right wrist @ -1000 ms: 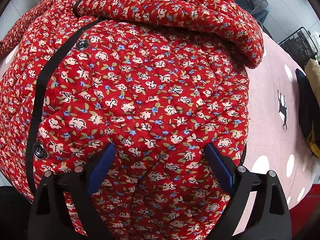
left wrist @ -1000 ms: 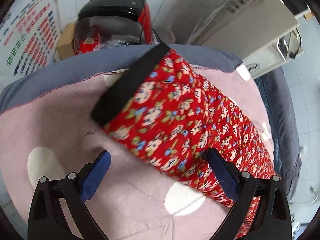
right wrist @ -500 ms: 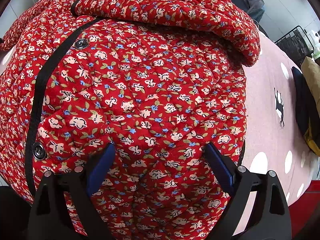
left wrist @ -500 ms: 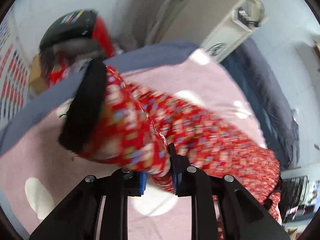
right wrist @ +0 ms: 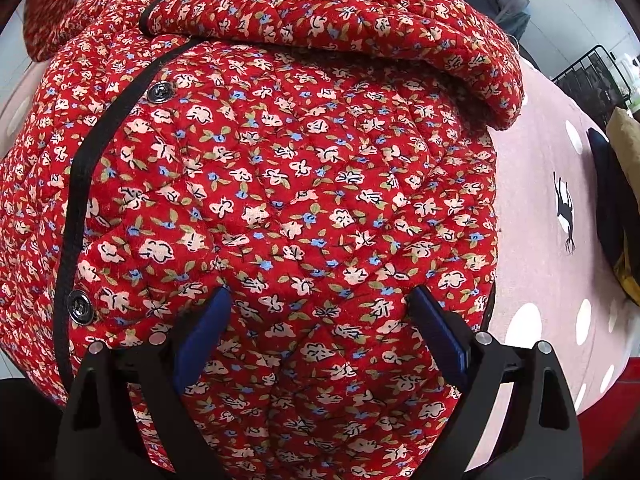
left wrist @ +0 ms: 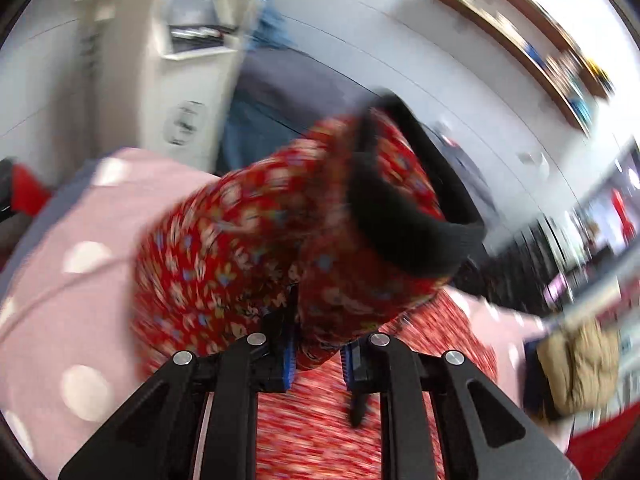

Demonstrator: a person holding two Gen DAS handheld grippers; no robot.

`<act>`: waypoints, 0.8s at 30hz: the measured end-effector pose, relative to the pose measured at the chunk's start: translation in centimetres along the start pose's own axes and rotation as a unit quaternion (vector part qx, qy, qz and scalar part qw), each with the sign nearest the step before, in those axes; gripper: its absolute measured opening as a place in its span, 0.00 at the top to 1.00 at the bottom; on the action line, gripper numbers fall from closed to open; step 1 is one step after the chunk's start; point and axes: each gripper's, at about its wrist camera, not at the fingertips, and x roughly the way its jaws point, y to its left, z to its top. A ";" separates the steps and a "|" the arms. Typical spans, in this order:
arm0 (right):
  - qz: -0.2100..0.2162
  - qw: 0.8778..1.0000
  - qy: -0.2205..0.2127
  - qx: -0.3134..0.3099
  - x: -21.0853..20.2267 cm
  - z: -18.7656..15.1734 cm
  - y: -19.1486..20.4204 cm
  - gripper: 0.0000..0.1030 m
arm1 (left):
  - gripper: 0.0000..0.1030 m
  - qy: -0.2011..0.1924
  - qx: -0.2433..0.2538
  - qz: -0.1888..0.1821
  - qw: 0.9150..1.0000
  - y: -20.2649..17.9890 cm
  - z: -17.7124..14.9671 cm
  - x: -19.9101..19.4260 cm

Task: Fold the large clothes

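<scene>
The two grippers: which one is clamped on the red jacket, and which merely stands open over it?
The left gripper is clamped on the jacket's sleeve. The right gripper stands open over the jacket's body.

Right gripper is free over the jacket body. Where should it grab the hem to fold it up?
Take the jacket at its near hem, beside the black snap placket, coming straight down as the right gripper already points. There the quilted fabric lies flat, so a pinch should gather one edge cleanly.

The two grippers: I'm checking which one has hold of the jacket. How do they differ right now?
The left gripper is shut on the red sleeve, lifted off the bed; the right gripper has its jaws wide apart over the jacket body, gripping nothing. The left view is motion-blurred, the right sharp. Both have black frames and blue pads.
</scene>
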 end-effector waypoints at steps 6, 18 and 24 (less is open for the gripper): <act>0.006 1.000 -0.003 0.008 0.0 -0.2 -1.3 0.13 | 0.84 0.053 0.034 -0.067 0.996 -9.2 -3.5 4.0; 0.013 1.000 -0.001 0.017 0.6 0.3 -3.1 0.13 | 0.72 0.224 0.159 -0.028 0.961 -18.1 -10.9 13.1; 0.015 1.000 0.002 0.019 0.6 0.4 -4.1 0.13 | 0.22 0.265 0.123 -0.066 0.954 -16.4 -11.6 13.4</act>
